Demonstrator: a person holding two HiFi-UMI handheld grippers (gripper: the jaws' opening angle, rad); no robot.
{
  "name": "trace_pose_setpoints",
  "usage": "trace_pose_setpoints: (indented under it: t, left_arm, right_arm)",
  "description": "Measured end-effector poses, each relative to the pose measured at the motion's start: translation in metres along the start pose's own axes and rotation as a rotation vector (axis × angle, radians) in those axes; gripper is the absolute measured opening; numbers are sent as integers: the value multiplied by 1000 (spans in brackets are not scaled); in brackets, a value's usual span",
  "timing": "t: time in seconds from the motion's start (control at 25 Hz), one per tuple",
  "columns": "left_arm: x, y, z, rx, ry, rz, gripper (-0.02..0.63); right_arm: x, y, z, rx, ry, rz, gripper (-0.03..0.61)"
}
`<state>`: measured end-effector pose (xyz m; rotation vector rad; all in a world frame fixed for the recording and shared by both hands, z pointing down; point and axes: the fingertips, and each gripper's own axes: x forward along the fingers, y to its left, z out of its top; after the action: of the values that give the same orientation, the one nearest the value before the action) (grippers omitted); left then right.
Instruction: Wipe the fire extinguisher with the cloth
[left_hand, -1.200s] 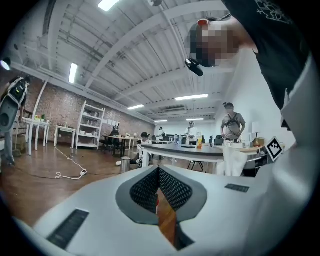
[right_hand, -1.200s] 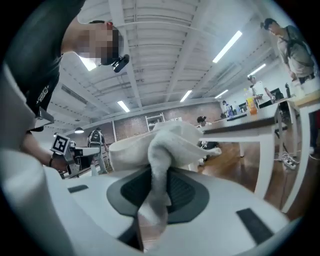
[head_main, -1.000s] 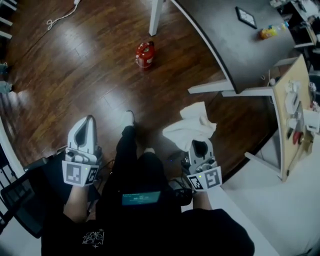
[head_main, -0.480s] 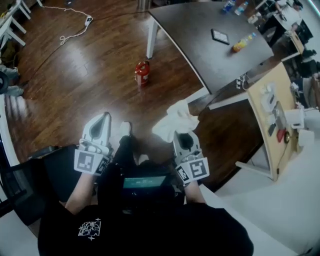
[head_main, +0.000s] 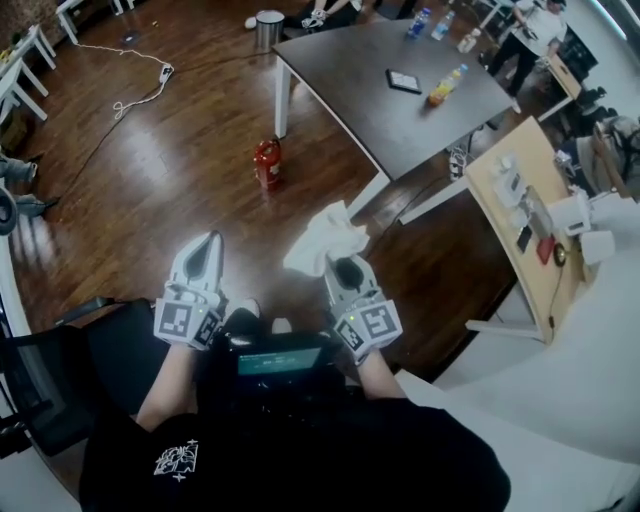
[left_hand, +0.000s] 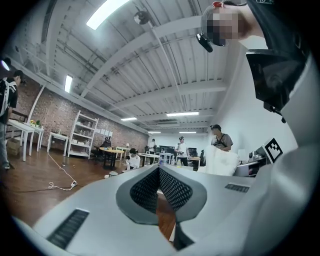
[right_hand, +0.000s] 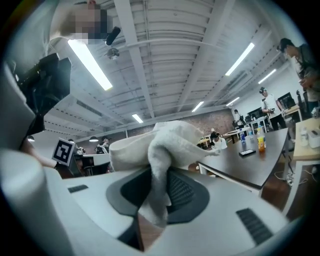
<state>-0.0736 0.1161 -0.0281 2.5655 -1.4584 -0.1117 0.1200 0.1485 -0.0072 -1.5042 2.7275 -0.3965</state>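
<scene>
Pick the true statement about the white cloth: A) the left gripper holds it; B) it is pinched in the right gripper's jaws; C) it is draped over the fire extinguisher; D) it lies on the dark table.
B: the right gripper view shows the cloth clamped between the jaws of the right gripper, while the fire extinguisher stands bare on the floor, apart from it.

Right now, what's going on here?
A person holds a gripper in each hand. The right tongs are shut on a crumpled white cloth. The left tongs are shut and empty. The small red fire extinguisher stands on the wooden floor ahead, near the dark table, untouched; wiping has not begun.
</scene>
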Motion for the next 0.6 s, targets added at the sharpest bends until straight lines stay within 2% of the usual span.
trace_pose_setpoints:
  t: [0.12,0.44,0.6]
  left_arm:
    - [-6,-4,9,8,-13,-19,3]
    - [-12,-11,15,48,18,-80,2]
    - [-15,-11,24,29,-8,-80,3]
  right_arm:
    - [-6,10,4,-2,-15,-11,97]
    - [4,33,2,-12,1,-11,97]
    - [16,48,8,-19,-17,3,97]
